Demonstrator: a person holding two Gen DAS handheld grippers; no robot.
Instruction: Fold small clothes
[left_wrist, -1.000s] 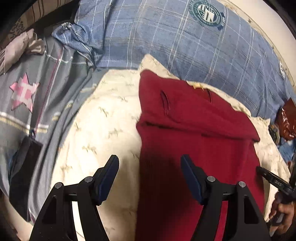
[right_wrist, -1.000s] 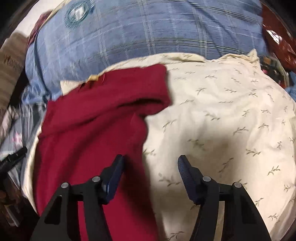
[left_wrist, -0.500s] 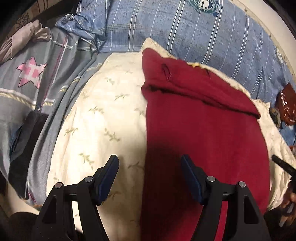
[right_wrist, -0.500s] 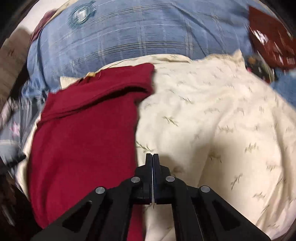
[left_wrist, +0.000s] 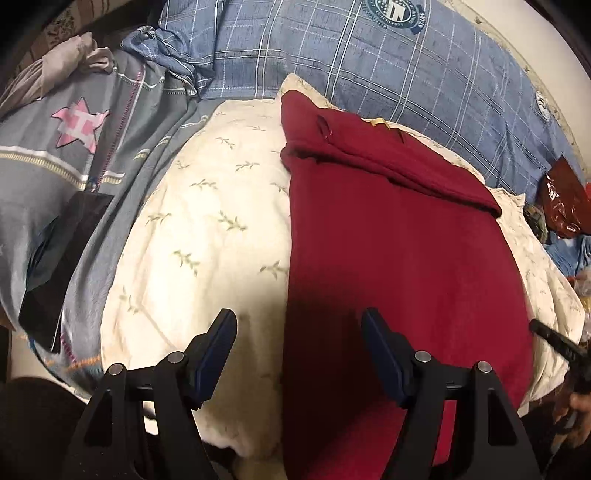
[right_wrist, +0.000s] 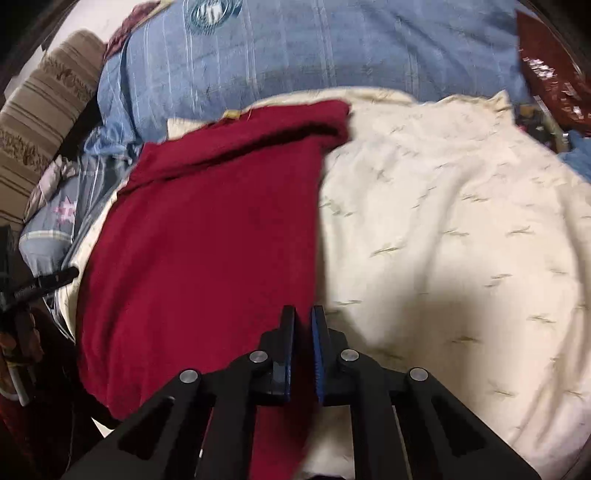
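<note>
Our left gripper (left_wrist: 299, 354) fingers are spread; right gripper (right_wrist: 303, 354) fingers seem pinching the red garment (right_wrist: 207, 236) edge, which may slip out.

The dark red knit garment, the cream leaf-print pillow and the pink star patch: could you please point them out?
dark red knit garment (left_wrist: 399, 258), left wrist view, flat middle
cream leaf-print pillow (right_wrist: 461, 240), right wrist view, bare top
pink star patch (left_wrist: 79, 125), left wrist view, centre

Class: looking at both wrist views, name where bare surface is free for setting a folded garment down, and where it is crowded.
Free: cream pillow right of the red garment, and a strip between it and the grey star quilt. Crowded: far right, by the red foil bag.
</note>
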